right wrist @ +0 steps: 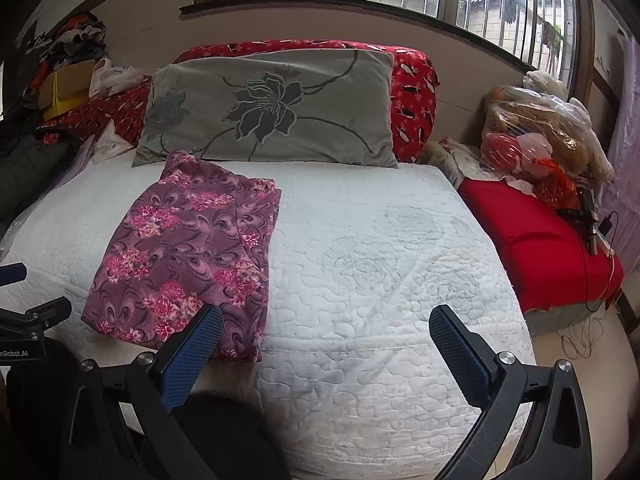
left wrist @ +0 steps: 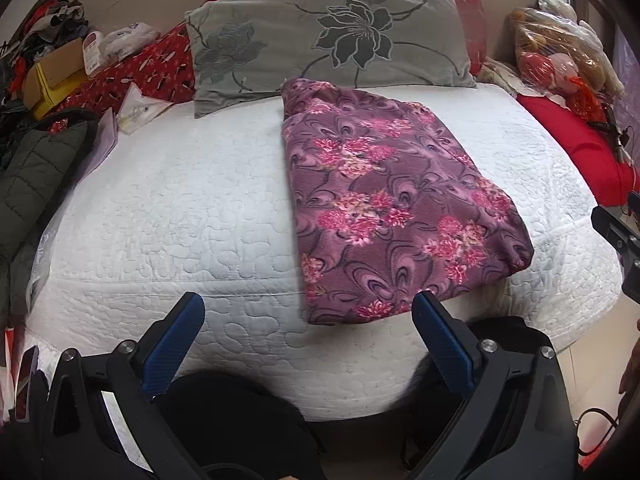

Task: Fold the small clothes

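A purple garment with pink flowers (left wrist: pixel 392 200) lies folded into a long rectangle on the white quilted bed (left wrist: pixel 180 208). It also shows in the right wrist view (right wrist: pixel 188 256), left of centre on the bed (right wrist: pixel 380 280). My left gripper (left wrist: pixel 308 312) is open and empty, held above the bed's near edge, just short of the garment's near end. My right gripper (right wrist: pixel 326 328) is open and empty, to the right of the garment's near end. Part of the right gripper's body shows at the right edge of the left wrist view (left wrist: pixel 624 248).
A grey pillow with a dark flower (left wrist: pixel 332 40) leans at the head of the bed, red bedding (right wrist: pixel 412 96) behind it. A dark jacket (left wrist: pixel 36 168) and boxes lie at the left. A red cushion (right wrist: pixel 532 240) and bagged toys (right wrist: pixel 536 144) sit at the right.
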Demonstrator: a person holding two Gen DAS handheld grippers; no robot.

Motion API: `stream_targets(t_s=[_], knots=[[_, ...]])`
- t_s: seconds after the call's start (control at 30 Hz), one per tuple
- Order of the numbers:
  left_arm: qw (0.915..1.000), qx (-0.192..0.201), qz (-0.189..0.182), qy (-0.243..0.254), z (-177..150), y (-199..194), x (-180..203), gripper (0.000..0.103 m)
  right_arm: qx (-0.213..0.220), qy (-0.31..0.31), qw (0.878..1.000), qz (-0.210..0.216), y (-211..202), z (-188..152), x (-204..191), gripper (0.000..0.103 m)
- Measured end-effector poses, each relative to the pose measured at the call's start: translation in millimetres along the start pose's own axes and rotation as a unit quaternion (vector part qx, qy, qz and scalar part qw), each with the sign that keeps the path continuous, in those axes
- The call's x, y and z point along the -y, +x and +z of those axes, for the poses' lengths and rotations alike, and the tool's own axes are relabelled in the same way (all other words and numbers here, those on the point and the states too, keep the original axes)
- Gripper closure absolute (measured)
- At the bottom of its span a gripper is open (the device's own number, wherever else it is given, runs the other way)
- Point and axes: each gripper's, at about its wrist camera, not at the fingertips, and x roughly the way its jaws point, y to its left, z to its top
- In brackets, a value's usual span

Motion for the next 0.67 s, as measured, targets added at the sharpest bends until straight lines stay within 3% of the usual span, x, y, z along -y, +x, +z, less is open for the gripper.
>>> stream_targets(t_s=[0.67], knots=[[0.998, 0.003, -0.062, 0.01, 9, -19, 29, 0.0, -0.004, 0.013, 1.0, 0.005, 0, 1, 1, 0.0]])
